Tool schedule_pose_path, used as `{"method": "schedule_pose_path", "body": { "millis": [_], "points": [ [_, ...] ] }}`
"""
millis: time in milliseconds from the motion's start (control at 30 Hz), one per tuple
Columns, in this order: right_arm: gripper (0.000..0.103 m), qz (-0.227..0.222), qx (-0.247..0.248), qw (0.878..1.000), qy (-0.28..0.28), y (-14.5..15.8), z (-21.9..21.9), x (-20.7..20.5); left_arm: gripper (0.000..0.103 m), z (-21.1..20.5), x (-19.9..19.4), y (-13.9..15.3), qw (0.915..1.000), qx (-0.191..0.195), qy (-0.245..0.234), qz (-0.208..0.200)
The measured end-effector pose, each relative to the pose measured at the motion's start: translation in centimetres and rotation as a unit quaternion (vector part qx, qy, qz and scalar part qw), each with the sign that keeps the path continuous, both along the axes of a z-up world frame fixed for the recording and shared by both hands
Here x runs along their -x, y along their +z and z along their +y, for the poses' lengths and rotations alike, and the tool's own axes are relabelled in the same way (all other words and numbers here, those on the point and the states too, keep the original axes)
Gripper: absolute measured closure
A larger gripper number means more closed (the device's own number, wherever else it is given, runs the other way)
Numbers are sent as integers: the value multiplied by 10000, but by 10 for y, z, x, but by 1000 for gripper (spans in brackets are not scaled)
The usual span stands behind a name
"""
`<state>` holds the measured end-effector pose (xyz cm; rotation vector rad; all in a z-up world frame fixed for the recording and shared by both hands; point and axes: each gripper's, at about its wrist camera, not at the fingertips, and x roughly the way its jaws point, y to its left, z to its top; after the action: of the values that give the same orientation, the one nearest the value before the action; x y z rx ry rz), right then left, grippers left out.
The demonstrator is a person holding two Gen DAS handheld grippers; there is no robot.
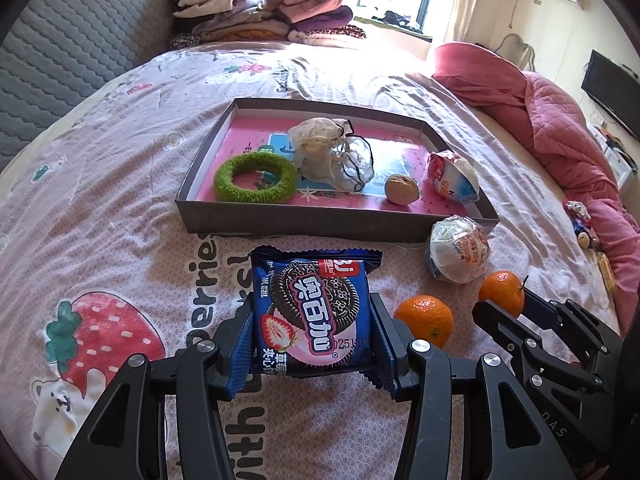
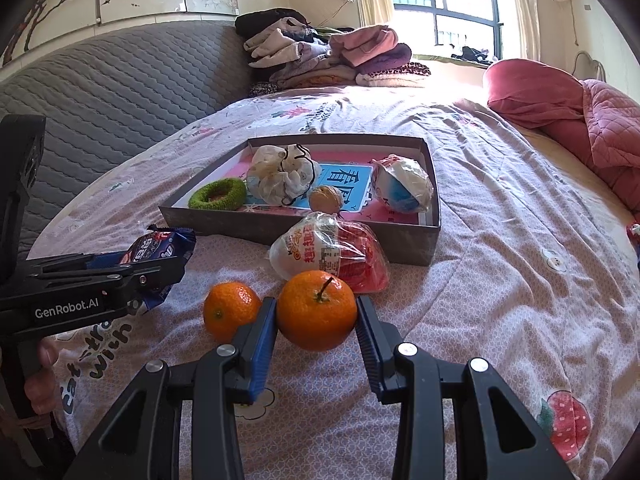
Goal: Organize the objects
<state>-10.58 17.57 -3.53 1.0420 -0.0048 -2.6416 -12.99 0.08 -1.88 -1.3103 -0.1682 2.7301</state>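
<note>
My left gripper (image 1: 311, 316) is shut on a blue cookie packet (image 1: 314, 312), held just above the bedsheet in front of the grey box (image 1: 240, 220). In the right wrist view that packet (image 2: 160, 246) juts from the left gripper (image 2: 152, 268) at the left edge. My right gripper (image 2: 316, 316) is shut on a tangerine (image 2: 316, 310) with a stem. A second tangerine (image 2: 231, 315) lies loose on the sheet just to its left. Behind them a wrapped egg-shaped snack (image 2: 328, 258) rests against the box's front wall (image 2: 400, 248).
The box holds a green ring (image 1: 256, 180), a crumpled plastic bag (image 1: 332, 152), a walnut (image 1: 401, 189) and another wrapped snack (image 1: 452, 176). Folded clothes (image 1: 272, 12) are piled at the head of the bed. A pink quilt (image 1: 560, 120) is bunched at the right.
</note>
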Motion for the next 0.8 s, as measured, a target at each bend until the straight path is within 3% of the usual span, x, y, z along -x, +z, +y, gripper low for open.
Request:
{"method": "schedule_pose_path", "body": {
  "millis": [800],
  "points": [
    [64,272,122,9996,13,15,1,-5,50,4,-16,22,9990,82,1,434]
  ]
}}
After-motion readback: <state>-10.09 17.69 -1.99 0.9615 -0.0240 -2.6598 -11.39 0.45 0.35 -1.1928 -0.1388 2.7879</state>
